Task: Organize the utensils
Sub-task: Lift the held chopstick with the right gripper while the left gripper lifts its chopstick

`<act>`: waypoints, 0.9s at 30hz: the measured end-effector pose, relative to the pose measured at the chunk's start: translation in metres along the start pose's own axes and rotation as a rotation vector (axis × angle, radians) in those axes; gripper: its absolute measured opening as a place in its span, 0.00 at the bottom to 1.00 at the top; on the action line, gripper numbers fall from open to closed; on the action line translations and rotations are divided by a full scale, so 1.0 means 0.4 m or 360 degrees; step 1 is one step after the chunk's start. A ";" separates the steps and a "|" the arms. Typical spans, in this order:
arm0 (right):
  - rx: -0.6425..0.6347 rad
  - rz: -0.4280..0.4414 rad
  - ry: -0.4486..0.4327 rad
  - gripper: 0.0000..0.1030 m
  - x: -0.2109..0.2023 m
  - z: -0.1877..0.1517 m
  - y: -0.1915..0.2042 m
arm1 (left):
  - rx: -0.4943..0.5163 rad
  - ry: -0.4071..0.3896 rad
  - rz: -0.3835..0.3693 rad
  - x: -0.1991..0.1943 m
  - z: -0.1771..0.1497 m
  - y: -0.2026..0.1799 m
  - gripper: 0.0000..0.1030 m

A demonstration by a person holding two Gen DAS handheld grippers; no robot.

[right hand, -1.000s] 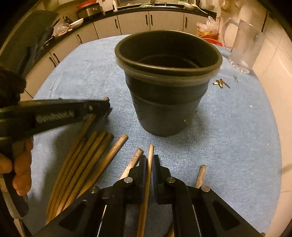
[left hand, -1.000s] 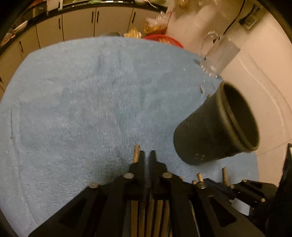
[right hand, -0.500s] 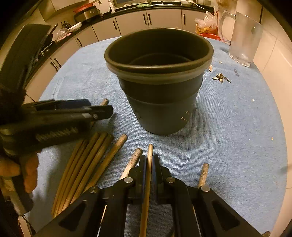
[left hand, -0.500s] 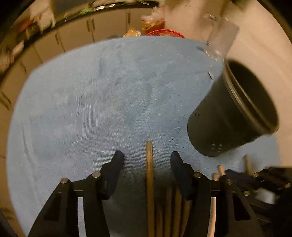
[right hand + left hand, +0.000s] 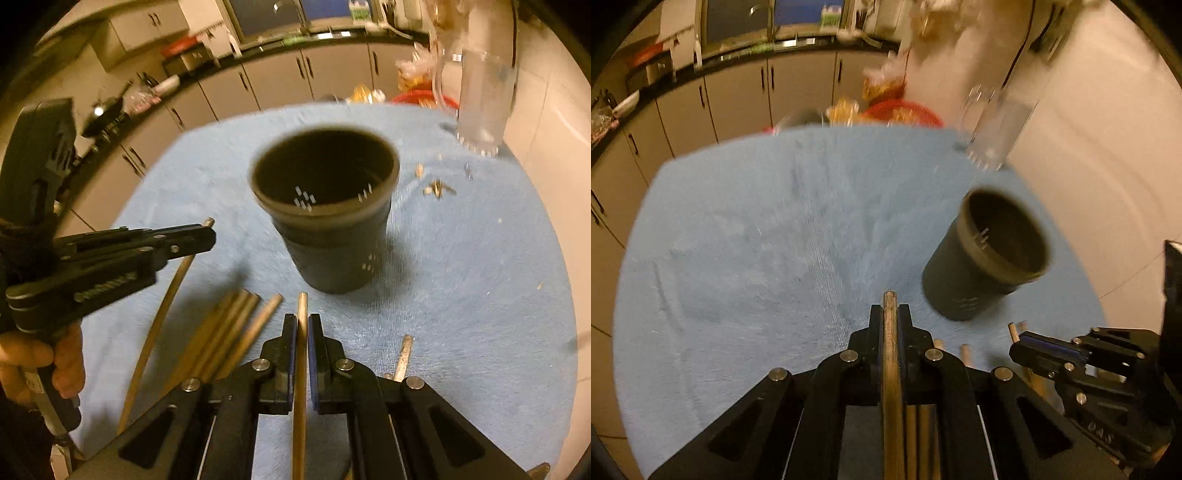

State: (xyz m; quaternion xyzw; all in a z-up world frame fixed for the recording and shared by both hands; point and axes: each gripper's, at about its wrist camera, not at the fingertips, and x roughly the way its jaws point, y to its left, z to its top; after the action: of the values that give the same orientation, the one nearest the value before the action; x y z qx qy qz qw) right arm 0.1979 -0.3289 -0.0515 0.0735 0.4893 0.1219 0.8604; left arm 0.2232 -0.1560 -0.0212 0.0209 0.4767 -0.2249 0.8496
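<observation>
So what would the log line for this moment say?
left gripper: shut on chopstick | right gripper: shut on chopstick | black holder: upright, empty | spare chopsticks: on towel

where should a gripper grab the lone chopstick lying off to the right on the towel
Grip the lone chopstick on its bare upper stretch, from above, jaws across its width. It lies flat on the blue towel, apart from the bundle; its near end is hidden behind the right gripper, so come at the far end.
</observation>
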 end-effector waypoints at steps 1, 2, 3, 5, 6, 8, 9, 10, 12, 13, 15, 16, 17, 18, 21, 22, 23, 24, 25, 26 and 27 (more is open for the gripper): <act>-0.0002 0.0011 -0.0027 0.06 -0.021 0.000 0.001 | 0.0003 -0.0030 -0.0007 -0.034 -0.009 -0.004 0.07; -0.0009 0.0029 -0.0067 0.06 -0.051 0.001 0.006 | 0.0009 -0.0066 -0.0010 -0.066 -0.011 -0.009 0.07; -0.0018 0.0045 -0.0104 0.06 -0.079 0.003 0.013 | 0.0022 -0.0106 -0.0012 -0.102 -0.012 -0.020 0.07; -0.0035 0.0069 -0.0171 0.06 -0.131 0.003 0.020 | 0.0032 -0.0166 -0.0013 -0.153 -0.006 -0.024 0.07; -0.0044 0.0088 -0.0205 0.06 -0.158 0.002 0.023 | 0.0023 -0.0206 -0.0024 -0.183 -0.005 -0.018 0.07; -0.0059 0.0109 -0.0261 0.06 -0.200 0.003 0.027 | -0.0010 -0.0283 -0.0056 -0.234 -0.017 -0.015 0.07; -0.0070 0.0118 -0.0298 0.06 -0.228 0.003 0.031 | -0.0028 -0.0331 -0.0065 -0.260 -0.020 -0.016 0.07; -0.0073 0.0120 -0.0318 0.06 -0.240 0.002 0.034 | -0.0036 -0.0366 -0.0071 -0.258 0.002 -0.035 0.07; -0.0083 0.0124 -0.0385 0.06 -0.281 0.003 0.042 | -0.0052 -0.0438 -0.0065 -0.272 0.011 -0.034 0.07; -0.0085 0.0127 -0.0407 0.06 -0.292 0.007 0.049 | -0.0067 -0.0462 -0.0066 -0.278 0.014 -0.035 0.07; -0.0083 0.0143 -0.0468 0.06 -0.326 0.009 0.056 | -0.0116 -0.0516 -0.0088 -0.275 0.023 -0.022 0.07; -0.0082 0.0156 -0.0498 0.06 -0.343 0.007 0.060 | -0.0140 -0.0533 -0.0098 -0.278 0.025 -0.020 0.07; -0.0083 0.0169 -0.0533 0.06 -0.361 0.006 0.064 | -0.0178 -0.0548 -0.0119 -0.280 0.027 -0.014 0.07; -0.0082 0.0184 -0.0562 0.06 -0.379 0.004 0.068 | -0.0211 -0.0557 -0.0132 -0.276 0.028 -0.007 0.07; -0.0081 0.0203 -0.0637 0.06 -0.417 0.001 0.077 | -0.0291 -0.0603 -0.0127 -0.266 0.036 0.007 0.07; -0.0082 0.0208 -0.0655 0.06 -0.426 0.003 0.079 | -0.0300 -0.0617 -0.0123 -0.260 0.041 0.010 0.07; -0.0082 0.0207 -0.0671 0.06 -0.434 0.006 0.081 | -0.0318 -0.0648 -0.0115 -0.260 0.046 0.012 0.07; -0.0085 0.0200 -0.0682 0.06 -0.441 0.013 0.083 | -0.0324 -0.0667 -0.0121 -0.260 0.049 0.014 0.07; -0.0086 0.0202 -0.0689 0.06 -0.447 0.019 0.083 | -0.0325 -0.0685 -0.0134 -0.258 0.056 0.014 0.07; -0.0083 0.0202 -0.0704 0.06 -0.455 0.027 0.083 | -0.0324 -0.0701 -0.0137 -0.256 0.063 0.012 0.07; -0.0083 0.0199 -0.0716 0.06 -0.463 0.034 0.082 | -0.0323 -0.0712 -0.0136 -0.255 0.066 0.010 0.07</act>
State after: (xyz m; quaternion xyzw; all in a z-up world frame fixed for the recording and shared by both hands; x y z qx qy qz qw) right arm 0.1140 -0.3496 0.1161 0.1067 0.2765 0.1683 0.9401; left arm 0.2008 -0.1220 0.0759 -0.1351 0.2973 -0.2107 0.9214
